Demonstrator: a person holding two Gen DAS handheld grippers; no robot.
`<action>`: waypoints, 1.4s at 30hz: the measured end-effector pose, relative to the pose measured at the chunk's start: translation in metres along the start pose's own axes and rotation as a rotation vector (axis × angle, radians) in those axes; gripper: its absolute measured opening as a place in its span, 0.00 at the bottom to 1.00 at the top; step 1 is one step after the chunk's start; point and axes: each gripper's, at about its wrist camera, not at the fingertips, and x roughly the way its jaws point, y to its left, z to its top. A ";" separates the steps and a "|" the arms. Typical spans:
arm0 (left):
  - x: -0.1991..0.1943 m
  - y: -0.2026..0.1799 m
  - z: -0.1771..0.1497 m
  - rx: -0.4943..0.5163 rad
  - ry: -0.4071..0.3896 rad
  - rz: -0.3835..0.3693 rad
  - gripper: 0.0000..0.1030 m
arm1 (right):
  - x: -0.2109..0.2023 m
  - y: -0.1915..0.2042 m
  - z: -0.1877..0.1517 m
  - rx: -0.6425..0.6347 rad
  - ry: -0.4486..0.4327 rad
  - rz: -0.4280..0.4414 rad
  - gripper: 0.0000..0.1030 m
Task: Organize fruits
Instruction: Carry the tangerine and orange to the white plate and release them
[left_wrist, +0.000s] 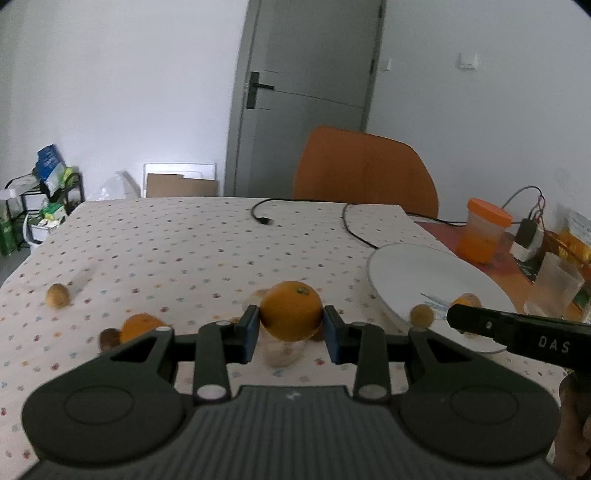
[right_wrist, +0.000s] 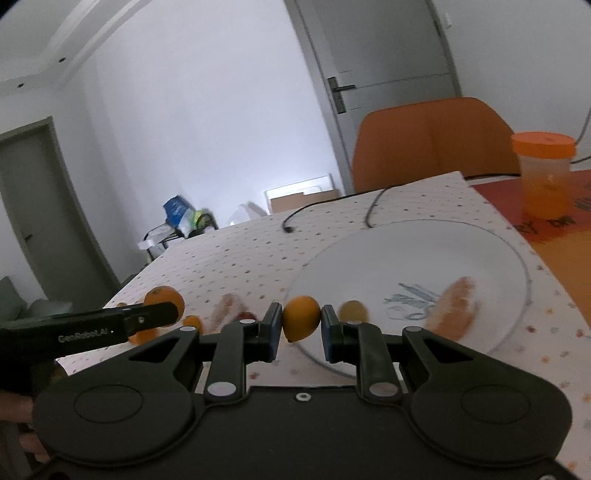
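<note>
Step in hand, my guess: both fruits are up off the tabletop (left_wrist: 184, 240), so carry them to the white plate (left_wrist: 413, 266) and set down low. Best way, I'd say: keep squeeze steady, come over the rim w/o clipping it, put each fruit toward the plate middle so it can't roll off, let go only once it's touching. Keep the two claws apart, they're close.

L to R. Loose stuff on the left of the cloth: a small brownish fruit (left_wrist: 57, 295), then another orange (left_wrist: 140, 326) near my left claw body. Left claw (left_wrist: 291, 328): partly closed, pads pressed on both sides of a big orange (left_wrist: 291, 310), held above the cloth, not yet over the plate.

Right claw (right_wrist: 302, 326): narrower gap, clamped on a small yellow-orange fruit (right_wrist: 301, 318), at the plate's near-left rim. On the plate already: a small round greenish fruit (right_wrist: 352, 311) and a blurred orange piece (right_wrist: 454, 308), can't tell what it is.
</note>
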 end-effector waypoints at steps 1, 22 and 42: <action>0.002 -0.004 0.000 0.008 0.002 -0.006 0.34 | -0.001 -0.004 0.000 0.007 -0.003 -0.006 0.20; 0.035 -0.081 0.014 0.161 0.021 -0.120 0.34 | -0.034 -0.056 -0.006 0.109 -0.068 -0.061 0.26; 0.034 -0.069 0.024 0.191 0.016 -0.083 0.63 | -0.031 -0.053 -0.011 0.133 -0.055 -0.037 0.34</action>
